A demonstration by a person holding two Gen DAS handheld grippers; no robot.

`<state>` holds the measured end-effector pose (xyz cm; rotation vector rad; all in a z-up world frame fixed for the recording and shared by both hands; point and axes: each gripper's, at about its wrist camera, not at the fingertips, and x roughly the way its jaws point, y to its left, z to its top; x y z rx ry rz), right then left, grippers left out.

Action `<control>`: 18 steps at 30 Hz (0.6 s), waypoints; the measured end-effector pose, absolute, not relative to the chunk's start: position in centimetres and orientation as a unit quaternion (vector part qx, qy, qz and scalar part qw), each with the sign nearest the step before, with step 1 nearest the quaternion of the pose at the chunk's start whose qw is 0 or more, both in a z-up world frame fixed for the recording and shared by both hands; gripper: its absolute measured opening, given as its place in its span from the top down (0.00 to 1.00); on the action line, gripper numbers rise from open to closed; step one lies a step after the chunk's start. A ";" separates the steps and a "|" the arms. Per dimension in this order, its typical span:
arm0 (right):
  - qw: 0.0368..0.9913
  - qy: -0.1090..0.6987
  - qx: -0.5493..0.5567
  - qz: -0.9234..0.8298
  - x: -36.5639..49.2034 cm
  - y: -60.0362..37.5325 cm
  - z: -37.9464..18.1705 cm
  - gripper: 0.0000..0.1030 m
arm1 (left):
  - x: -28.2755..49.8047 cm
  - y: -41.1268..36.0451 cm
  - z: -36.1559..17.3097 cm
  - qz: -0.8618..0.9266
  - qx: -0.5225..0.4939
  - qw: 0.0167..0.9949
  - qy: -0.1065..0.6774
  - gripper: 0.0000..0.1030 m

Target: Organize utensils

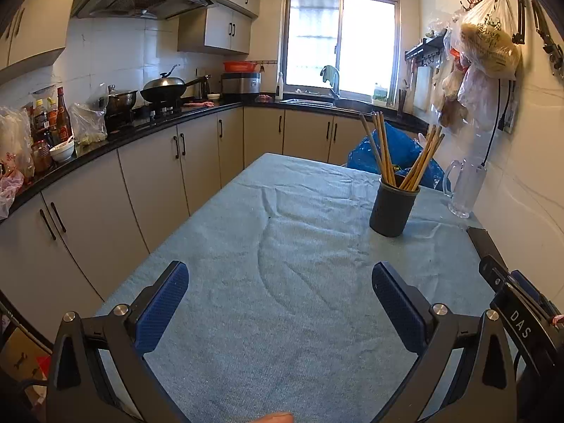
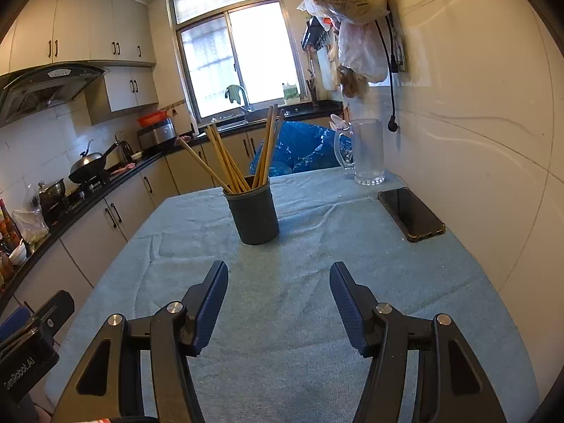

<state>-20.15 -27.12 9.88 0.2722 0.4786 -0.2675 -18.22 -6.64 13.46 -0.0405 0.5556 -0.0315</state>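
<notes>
A dark round holder (image 1: pixel 394 208) (image 2: pixel 252 212) stands upright on the blue-grey tablecloth (image 1: pixel 282 282) (image 2: pixel 303 317). Several wooden chopsticks (image 1: pixel 382 148) (image 2: pixel 225 160) lean out of it to both sides. My left gripper (image 1: pixel 280 275) is open above the cloth, with the holder ahead and to its right and nothing between its blue pads. My right gripper (image 2: pixel 278 275) is also open and empty, with the holder straight ahead a short way beyond its fingertips. Part of the right gripper's body shows at the right edge of the left wrist view.
A black phone (image 2: pixel 410 213) lies on the cloth near the wall. A clear glass mug (image 1: pixel 465 187) (image 2: pixel 366 151) stands at the table's far right corner, a blue plastic bag (image 1: pixel 394 151) (image 2: pixel 299 148) behind it. Kitchen counter (image 1: pixel 105 141) with cookware runs along the left.
</notes>
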 end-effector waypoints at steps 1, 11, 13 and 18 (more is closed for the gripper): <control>0.953 0.236 0.134 -0.132 -20.1 -27.1 9.9 0.38 | -18.2 -6.7 13.4 -0.017 -0.020 0.961 0.276 0.00; 0.959 0.220 0.096 -0.152 -20.4 -26.4 10.3 0.35 | -17.7 -6.7 13.0 -0.032 -0.018 0.957 0.288 0.00; 0.960 0.215 0.087 -0.156 -20.4 -26.2 10.4 0.35 | -17.8 -6.8 13.0 -0.034 -0.017 0.956 0.290 0.00; 0.960 0.216 0.078 -0.159 -20.4 -26.2 10.4 0.34 | -17.7 -7.1 12.8 -0.038 -0.012 0.956 0.292 0.00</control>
